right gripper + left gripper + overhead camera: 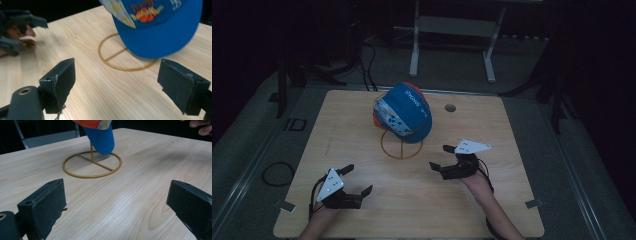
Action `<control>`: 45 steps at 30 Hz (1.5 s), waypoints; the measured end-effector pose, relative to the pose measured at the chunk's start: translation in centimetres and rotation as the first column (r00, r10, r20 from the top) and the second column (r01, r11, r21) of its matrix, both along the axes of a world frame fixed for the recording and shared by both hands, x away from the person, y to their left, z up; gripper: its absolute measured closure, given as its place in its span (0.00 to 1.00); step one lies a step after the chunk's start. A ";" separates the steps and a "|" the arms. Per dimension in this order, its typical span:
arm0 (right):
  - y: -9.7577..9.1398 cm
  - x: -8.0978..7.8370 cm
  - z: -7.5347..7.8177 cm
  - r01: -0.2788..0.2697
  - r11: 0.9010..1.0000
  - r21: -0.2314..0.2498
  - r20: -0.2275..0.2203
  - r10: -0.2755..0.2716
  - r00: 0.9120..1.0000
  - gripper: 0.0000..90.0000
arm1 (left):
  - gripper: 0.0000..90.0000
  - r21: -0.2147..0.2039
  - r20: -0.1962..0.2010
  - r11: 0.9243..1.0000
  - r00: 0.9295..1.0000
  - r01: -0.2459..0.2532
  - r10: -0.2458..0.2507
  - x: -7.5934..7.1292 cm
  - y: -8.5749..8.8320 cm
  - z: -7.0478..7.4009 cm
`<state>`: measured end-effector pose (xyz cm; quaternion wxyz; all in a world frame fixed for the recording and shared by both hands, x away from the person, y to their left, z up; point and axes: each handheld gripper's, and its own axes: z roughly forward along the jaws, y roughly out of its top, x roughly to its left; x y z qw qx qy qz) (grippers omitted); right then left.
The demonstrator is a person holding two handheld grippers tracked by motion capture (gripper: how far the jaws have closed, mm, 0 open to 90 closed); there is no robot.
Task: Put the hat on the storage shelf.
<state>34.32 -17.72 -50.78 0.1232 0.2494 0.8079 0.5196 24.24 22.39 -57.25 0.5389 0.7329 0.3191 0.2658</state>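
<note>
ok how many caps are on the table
1. The cap sits on a wire stand near the middle of the table, between and beyond the two open grippers. Nothing seems hidden.

Pretty dim room overall, with the light mostly landing on a light wooden table (pixel 362 115) that has a small round hole (pixel 450 107) near its far edge. Grey carpet floor (pixel 257 145) all around, a white metal frame (pixel 452 30) standing behind, and a black cable loop (pixel 277 174) lying off to the left.
</note>
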 end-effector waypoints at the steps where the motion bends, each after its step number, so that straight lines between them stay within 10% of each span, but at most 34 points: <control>1: -0.2 0.0 -0.4 0.004 1.000 0.000 -0.001 -0.004 1.000 0.16 | 0.03 0.002 -0.002 1.000 1.000 0.002 -0.002 0.0 0.0 0.0; 28: -8.0 -1.2 -5.2 0.143 0.988 -0.064 -0.023 -0.145 0.989 0.16 | 0.03 0.000 -0.007 1.000 1.000 -0.001 0.001 0.0 -0.1 -0.1; 45: -12.2 -0.8 -5.7 0.281 0.958 -0.062 -0.025 -0.283 0.959 0.16 | 0.03 -0.007 -0.002 1.000 1.000 0.000 0.000 0.0 0.3 0.0</control>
